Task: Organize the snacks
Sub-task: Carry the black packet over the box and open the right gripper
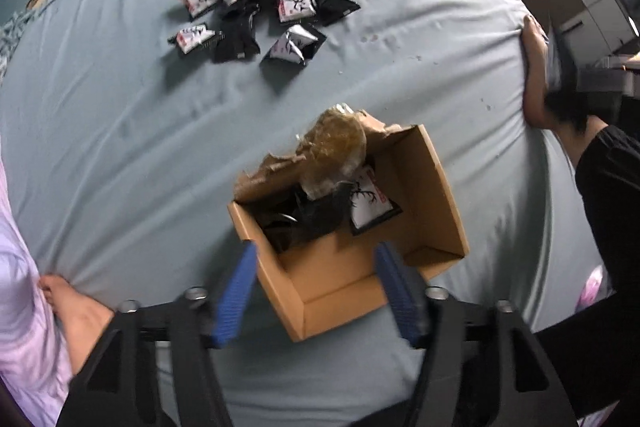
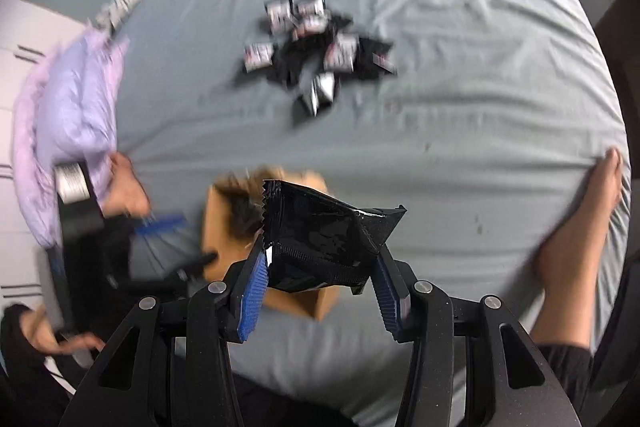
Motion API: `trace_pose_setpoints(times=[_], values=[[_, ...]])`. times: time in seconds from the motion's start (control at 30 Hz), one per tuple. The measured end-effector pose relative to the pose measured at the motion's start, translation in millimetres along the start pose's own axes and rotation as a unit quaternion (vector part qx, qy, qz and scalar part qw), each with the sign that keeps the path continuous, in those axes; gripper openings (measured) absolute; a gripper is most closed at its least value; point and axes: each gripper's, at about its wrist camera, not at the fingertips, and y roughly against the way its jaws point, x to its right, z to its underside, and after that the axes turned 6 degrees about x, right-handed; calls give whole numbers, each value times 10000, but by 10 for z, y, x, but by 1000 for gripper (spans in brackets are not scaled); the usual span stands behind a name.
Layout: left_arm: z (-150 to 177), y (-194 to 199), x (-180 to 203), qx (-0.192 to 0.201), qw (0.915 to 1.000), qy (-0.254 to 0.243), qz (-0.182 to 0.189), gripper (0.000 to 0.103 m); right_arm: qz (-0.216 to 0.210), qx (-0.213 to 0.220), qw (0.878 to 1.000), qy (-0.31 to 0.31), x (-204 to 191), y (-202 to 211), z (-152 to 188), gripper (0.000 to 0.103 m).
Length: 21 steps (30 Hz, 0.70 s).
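The snack packets (image 1: 260, 13) lie in a loose heap on the grey-blue bed sheet (image 1: 120, 131), black ones mixed with white-faced ones bearing a dark antler-like print. The heap is well apart from my cardboard box (image 1: 348, 267), which sits open on the sheet nearer to me. Inside the box I see several dark packets, one white-faced packet (image 1: 370, 201) leaning against the right wall, and a clear bag holding something golden-brown (image 1: 336, 147) propped over the torn far flap.

My left gripper (image 1: 316, 291) hangs over the box pointing down. Its blue fingers (image 1: 236, 291) stand apart, one outside the box's left wall and the other over its right part, with no packet between them and nothing pressed by the pads.

My right gripper (image 2: 320, 279) carries a glossy black packet (image 2: 324, 231). Its blue fingers (image 2: 254, 291) are closed against the packet's two sides, and the crimped end stands up toward the camera. In that view the box (image 2: 224, 219) shows just behind the held packet, blurred, with the heap (image 2: 316, 51) farther up the sheet.

A bare foot (image 2: 580, 227) rests on the sheet at the right and another (image 1: 76, 311) at the left, beside a lilac quilt (image 2: 68, 107).
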Motion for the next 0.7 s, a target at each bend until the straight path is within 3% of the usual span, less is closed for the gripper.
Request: trace_pose_setpoints(times=[0.1,0.23,0.33,0.47,0.7], values=[[-43,67,-78,125,9998,128,75,84,-73,-256,9995,180,-166,-124,9,47],[-47,117,-347,275,9961,800,237,84,-190,-206,9986,453,-352,-166,-108,47],[-42,108,-560,386,9939,1034,-69,84,-366,-233,9984,372,-399,-197,-169,47],[-2,31,-893,324,9876,1504,-312,84,-529,-541,9962,438,-501,-392,-104,47],[32,84,-1230,459,9771,2004,-544,84,-383,-1150,9877,992,-829,-746,7,49]])
